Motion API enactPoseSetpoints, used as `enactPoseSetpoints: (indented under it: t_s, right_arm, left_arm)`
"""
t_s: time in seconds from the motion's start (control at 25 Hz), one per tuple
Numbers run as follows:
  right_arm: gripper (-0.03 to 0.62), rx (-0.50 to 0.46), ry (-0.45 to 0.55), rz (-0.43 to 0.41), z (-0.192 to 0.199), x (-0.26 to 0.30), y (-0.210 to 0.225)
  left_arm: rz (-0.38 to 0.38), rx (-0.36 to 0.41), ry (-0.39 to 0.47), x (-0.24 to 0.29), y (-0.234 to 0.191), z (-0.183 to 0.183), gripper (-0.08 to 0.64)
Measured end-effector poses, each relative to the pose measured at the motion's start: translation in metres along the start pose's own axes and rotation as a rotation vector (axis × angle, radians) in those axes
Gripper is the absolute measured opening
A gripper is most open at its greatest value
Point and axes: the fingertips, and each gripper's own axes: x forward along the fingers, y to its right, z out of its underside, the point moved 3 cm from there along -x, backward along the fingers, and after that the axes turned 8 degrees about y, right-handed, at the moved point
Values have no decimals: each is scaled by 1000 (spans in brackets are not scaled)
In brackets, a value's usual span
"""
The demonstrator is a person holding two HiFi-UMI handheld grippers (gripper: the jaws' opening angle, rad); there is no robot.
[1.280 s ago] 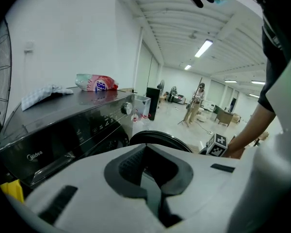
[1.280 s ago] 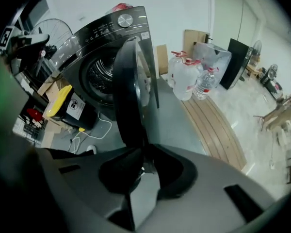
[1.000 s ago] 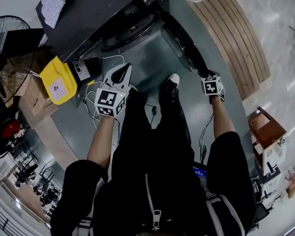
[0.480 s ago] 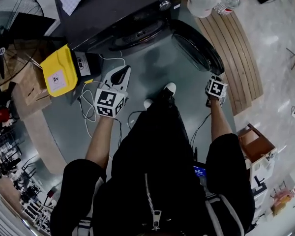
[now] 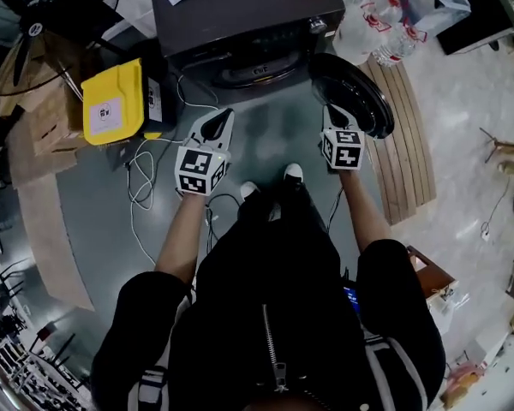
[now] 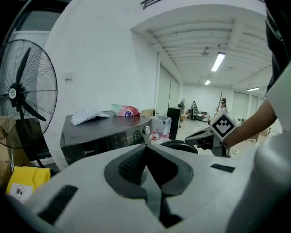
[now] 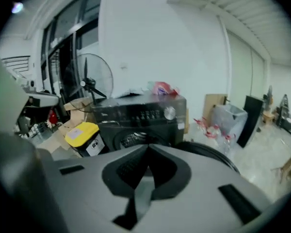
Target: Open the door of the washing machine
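Door (image 5: 353,92) stood open, at 4 o'clock from washer (image 5: 240,11). Left gripper (image 5: 221,116), right gripper (image 5: 331,111): claws pressed together (nothing pinched).

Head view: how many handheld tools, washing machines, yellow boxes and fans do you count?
tools: 2, the left tool and the right tool
washing machine: 1
yellow box: 1
fan: 1
total: 5
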Motion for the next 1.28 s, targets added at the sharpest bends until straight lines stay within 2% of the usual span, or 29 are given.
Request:
enactPoseSetpoints:
  t_s: [0.08,0.24,0.36,0.48,0.96,1.28]
  right_arm:
    - [3,-45,82,-74,-38,-3,-29]
    - [0,-72,206,-192,-96,-14,-69]
    - [0,-106,264,-269,-126,-21,-84]
    - [0,-118,298,-295,-145,-24,-88]
    - [0,-103,315,-302,-152,-25,-87]
    - [0,-100,302,-308,-146,-26,-82]
  left_arm:
    - [-36,-8,33,-9,-5,-13,3]
    - [-97,-23,91,-21,-11,-33,3]
    - [-129,-20,124,-23,-12,-45,2]
    - [-152,-18,146,-23,-14,-54,3]
    - [-187,-17,164,-22,-18,-61,2]
    - [-178,-23,160,-14,-12,-59,3]
